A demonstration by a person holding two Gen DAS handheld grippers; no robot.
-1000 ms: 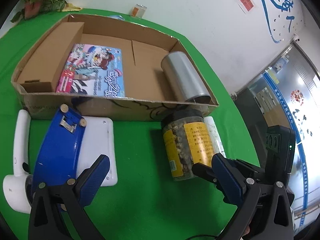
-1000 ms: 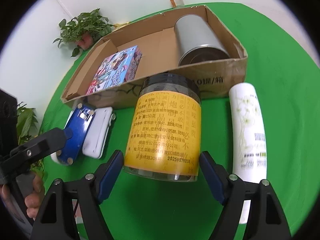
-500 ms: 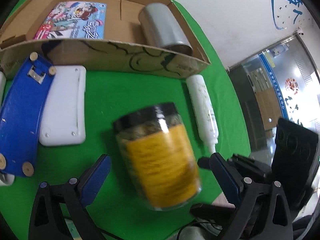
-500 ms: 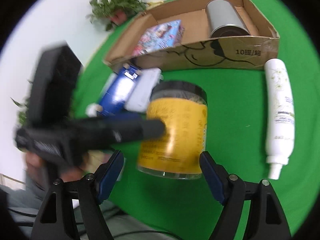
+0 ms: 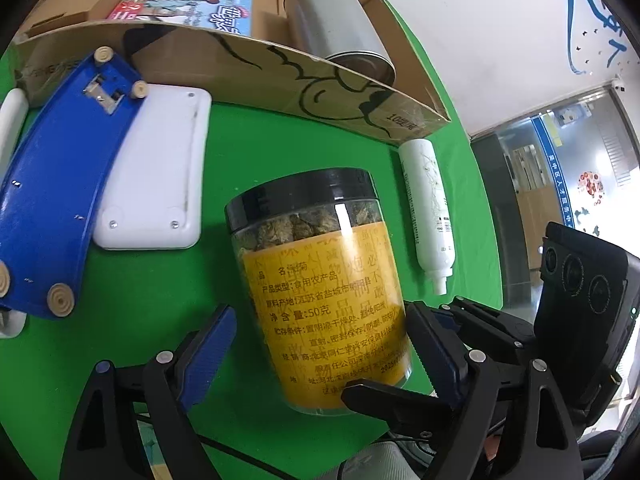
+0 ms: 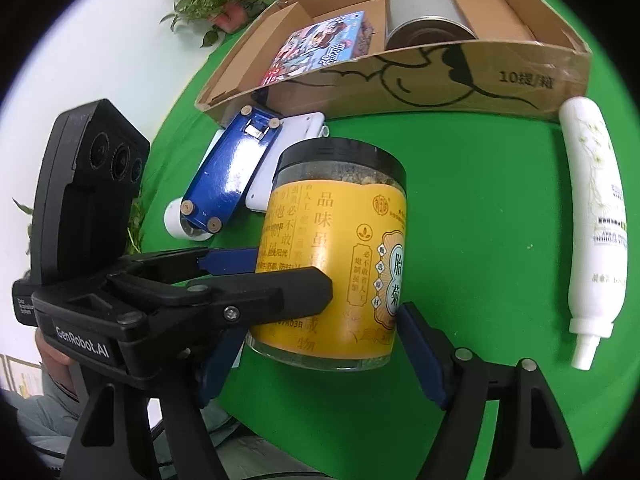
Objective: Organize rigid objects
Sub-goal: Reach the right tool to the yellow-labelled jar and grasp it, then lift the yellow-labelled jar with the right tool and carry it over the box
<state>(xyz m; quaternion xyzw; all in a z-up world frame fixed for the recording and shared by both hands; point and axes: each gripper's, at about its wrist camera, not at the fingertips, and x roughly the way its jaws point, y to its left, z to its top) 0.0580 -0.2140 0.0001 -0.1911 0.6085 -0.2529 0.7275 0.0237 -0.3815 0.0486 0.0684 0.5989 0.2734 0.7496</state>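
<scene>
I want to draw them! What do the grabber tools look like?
Each gripper has a black plastic frame with silver screws and two fingers tipped with blue ridged pads. A black camera block with three round lenses sits on top. White lettering reads "GenRobot.AI". A thin black cable trails below.

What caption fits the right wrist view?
Both hand-held grippers meet on the yellow-labelled jar above the green table: right hand-held gripper holds it, left hand-held gripper closing around it.
</scene>
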